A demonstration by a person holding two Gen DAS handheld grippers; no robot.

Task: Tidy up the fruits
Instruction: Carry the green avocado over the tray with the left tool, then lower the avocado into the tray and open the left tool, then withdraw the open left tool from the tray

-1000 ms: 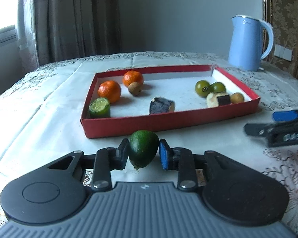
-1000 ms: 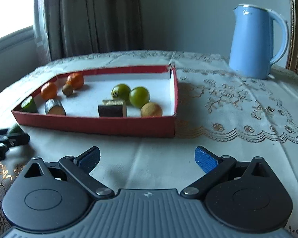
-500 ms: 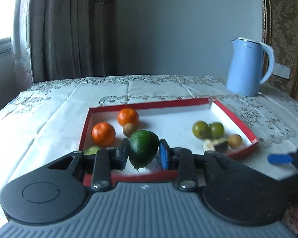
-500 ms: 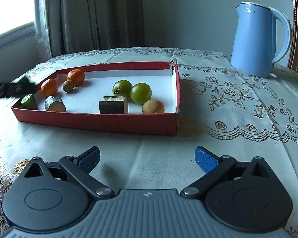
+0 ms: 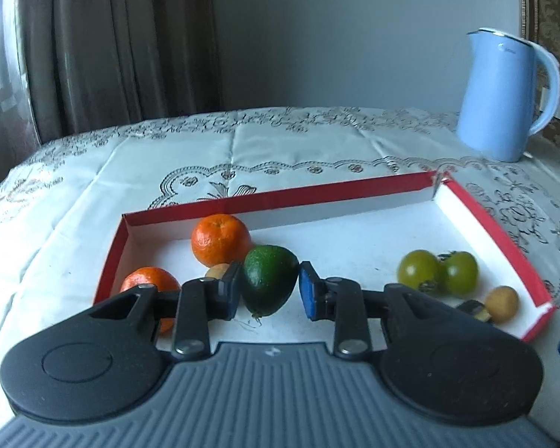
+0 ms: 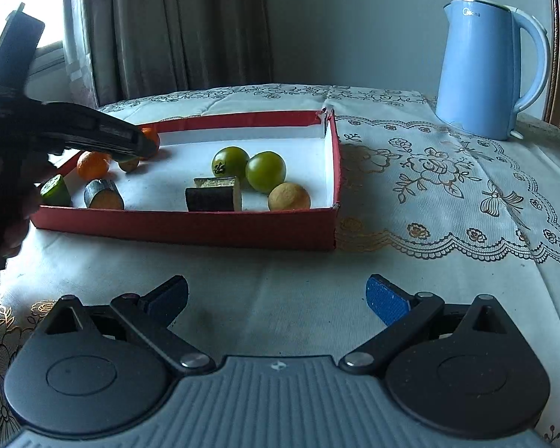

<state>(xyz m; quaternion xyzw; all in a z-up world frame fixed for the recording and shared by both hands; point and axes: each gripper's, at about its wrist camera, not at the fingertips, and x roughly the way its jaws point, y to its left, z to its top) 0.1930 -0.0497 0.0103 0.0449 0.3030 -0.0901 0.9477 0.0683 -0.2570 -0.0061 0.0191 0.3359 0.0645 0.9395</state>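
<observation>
left gripper [image 5: 269,286] pinches a green avocado [image 5: 268,280] across its widest part, above the red tray [image 5: 496,228]; looks smooth, firm, light. right gripper [image 6: 276,296] spread, empty.

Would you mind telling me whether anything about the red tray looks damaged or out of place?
The red tray has a split far right corner: the two walls gape apart with ragged edges. The fruit inside sits normally, nothing spilled.

Left gripper [image 5: 269,286] tilted downward, jaws clamped on an avocado [image 5: 268,279]; right gripper [image 6: 277,295] tilted downward, jaws spread wide, nothing between them.
</observation>
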